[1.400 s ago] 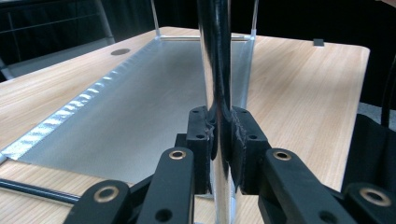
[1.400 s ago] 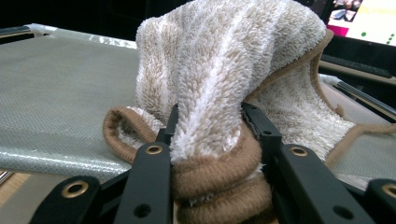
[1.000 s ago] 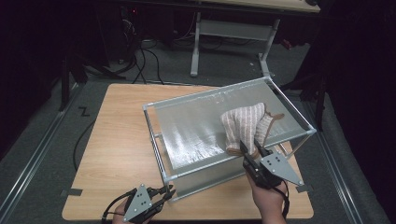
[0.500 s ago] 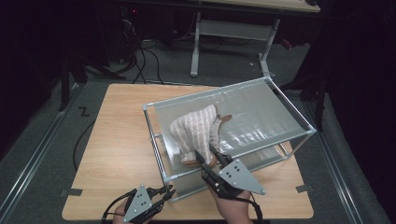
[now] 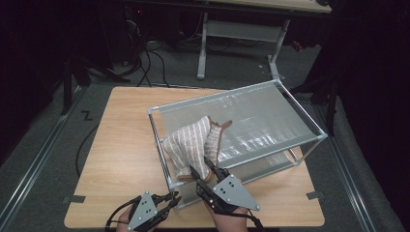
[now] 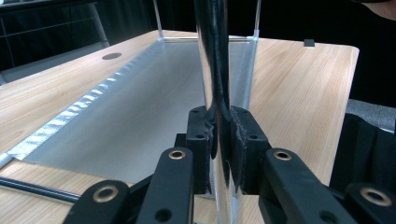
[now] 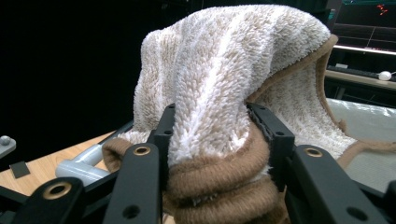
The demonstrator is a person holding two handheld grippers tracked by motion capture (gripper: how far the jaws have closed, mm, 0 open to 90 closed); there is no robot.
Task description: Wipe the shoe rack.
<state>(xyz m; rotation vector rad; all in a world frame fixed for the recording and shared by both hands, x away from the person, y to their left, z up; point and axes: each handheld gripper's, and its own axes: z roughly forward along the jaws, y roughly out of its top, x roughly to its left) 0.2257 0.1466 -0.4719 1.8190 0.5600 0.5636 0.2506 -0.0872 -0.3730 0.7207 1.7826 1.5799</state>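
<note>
— What is the cloth like?
— A fluffy beige-and-white striped towel (image 7: 233,70), deep-piled terry with a brown ribbed hem (thick, rolled), pinched in the matt black plastic right claw (image 7: 212,140).
— And the frame?
— A silvery metal-tube rack (image 5: 309,123), its post glossy as a mirror between the left claw (image 6: 219,154) pads; its shelves are dull grey fabric sheet.
— The worktop (image 5: 121,145)?
— Pale wood-grain laminate, smooth, satin.
</note>
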